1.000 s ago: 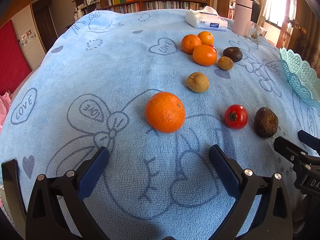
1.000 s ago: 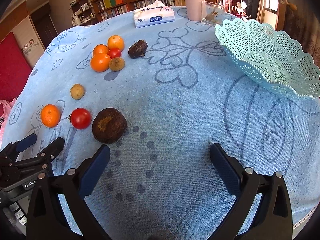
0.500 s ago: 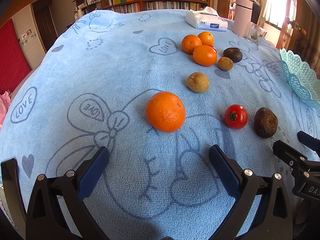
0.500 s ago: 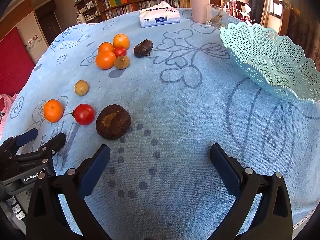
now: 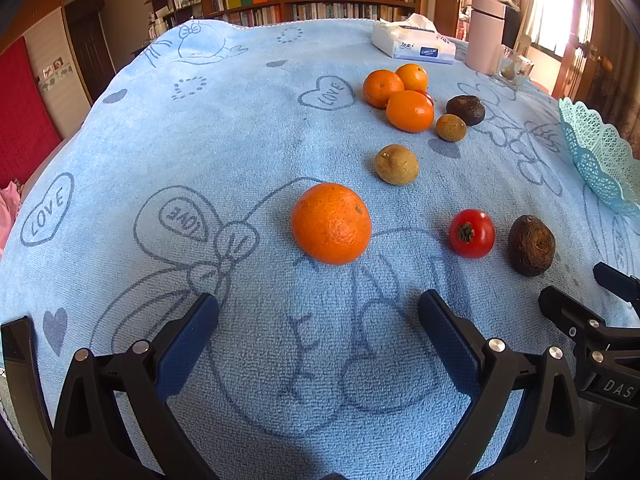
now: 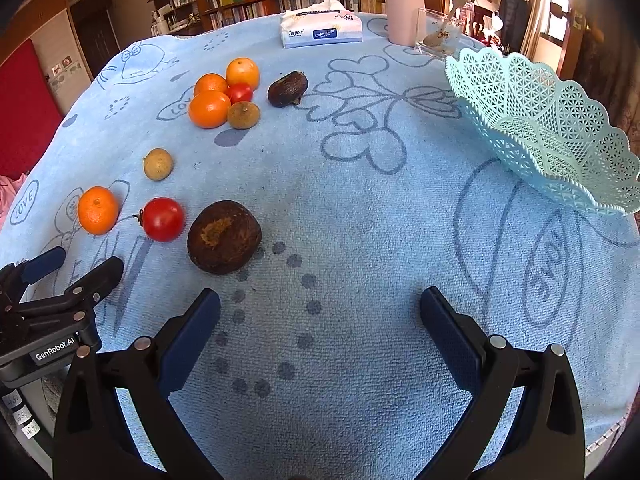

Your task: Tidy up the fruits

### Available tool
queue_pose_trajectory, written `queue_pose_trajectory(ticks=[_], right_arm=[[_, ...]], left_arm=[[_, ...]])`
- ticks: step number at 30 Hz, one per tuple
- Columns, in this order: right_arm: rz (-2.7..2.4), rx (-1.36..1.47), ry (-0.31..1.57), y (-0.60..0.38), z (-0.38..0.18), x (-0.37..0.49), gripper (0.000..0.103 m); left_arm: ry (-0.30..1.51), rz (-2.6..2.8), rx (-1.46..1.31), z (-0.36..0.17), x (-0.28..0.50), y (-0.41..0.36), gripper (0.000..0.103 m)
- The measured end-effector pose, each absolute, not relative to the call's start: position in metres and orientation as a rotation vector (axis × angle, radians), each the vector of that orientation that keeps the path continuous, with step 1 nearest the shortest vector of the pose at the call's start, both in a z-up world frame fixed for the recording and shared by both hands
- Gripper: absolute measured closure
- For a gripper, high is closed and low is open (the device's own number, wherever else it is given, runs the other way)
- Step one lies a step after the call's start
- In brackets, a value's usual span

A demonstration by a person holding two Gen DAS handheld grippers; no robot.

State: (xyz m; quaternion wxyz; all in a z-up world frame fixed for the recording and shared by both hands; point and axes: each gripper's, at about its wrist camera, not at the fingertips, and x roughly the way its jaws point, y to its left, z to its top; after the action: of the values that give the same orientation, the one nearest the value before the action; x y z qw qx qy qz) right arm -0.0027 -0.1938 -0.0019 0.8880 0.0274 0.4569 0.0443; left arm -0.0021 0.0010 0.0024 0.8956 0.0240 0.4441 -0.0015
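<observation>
The surface (image 6: 360,208), under a blue towel (image 5: 200,140) printed with hearts and bows, was widest and barest ahead of the right gripper (image 6: 320,308): an open stretch ran from its jaws to the far edge, with only printed dots and flowers on it. The towel's near edge dropped off just right of the right jaws; its left edge curved away well left of the left gripper (image 5: 318,306).

One basket (image 6: 540,128), teal lattice with nothing in it, sat ahead and right of the right jaws, its rim reaching the surface's right edge. One tissue box (image 6: 322,28), one pink canister (image 6: 402,0) and one clear holder (image 6: 438,32) stood along the far edge.

Ten fruits lay ahead and left of the right jaws. Four were oranges: one (image 5: 331,223) straight ahead of the left jaws, near, alone, and three (image 5: 408,110) bunched far ahead. Two were dark brown fruits: one (image 6: 224,237) just ahead-left of the right jaws, one (image 6: 287,88) far off beside the bunch. Two were tomatoes: one (image 6: 163,219) between the near orange and near brown fruit, one (image 6: 240,93) wedged in the bunch. Two were tan fruits: one (image 6: 158,164) alone at mid-distance, one (image 6: 243,115) touching the bunch.

Both pairs of jaws stood wide, holding nothing, above bare towel.
</observation>
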Motion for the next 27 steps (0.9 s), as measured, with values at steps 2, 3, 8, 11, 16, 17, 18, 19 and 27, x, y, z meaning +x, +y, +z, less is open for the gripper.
queue_pose_trajectory(ticks=[2, 3, 8, 11, 16, 17, 18, 19, 27], right_arm=[[0.091, 0.055, 0.950, -0.1937, -0.0023, -0.0022, 0.002], [0.091, 0.054, 0.951, -0.1937, -0.0023, -0.0021, 0.002], [0.090, 0.048, 0.952, -0.1931, -0.0024, -0.0022, 0.002], [0.090, 0.046, 0.953, -0.1932, -0.0024, -0.0022, 0.002], [0.090, 0.044, 0.953, -0.1928, -0.0026, -0.0014, 0.002], [0.090, 0.044, 0.953, -0.1927, -0.0026, -0.0015, 0.002], [0.089, 0.044, 0.953, -0.1926, -0.0026, -0.0014, 0.002], [0.089, 0.044, 0.953, -0.1925, -0.0025, -0.0015, 0.002], [0.077, 0.028, 0.957, -0.1912, -0.0037, -0.0010, 0.002]], left_arm=[[0.920, -0.003, 0.050, 0.0024, -0.0021, 0.0009, 0.005], [0.920, -0.003, 0.050, 0.0024, -0.0021, 0.0010, 0.005], [0.920, -0.003, 0.050, 0.0023, -0.0022, 0.0008, 0.005], [0.920, -0.003, 0.049, 0.0023, -0.0022, 0.0008, 0.005], [0.920, -0.003, 0.050, 0.0023, -0.0022, 0.0008, 0.005], [0.920, -0.003, 0.050, 0.0023, -0.0022, 0.0008, 0.005], [0.920, -0.003, 0.049, 0.0023, -0.0022, 0.0008, 0.005], [0.920, -0.003, 0.049, 0.0023, -0.0023, 0.0007, 0.005], [0.920, 0.000, 0.053, 0.0028, -0.0018, 0.0001, 0.005]])
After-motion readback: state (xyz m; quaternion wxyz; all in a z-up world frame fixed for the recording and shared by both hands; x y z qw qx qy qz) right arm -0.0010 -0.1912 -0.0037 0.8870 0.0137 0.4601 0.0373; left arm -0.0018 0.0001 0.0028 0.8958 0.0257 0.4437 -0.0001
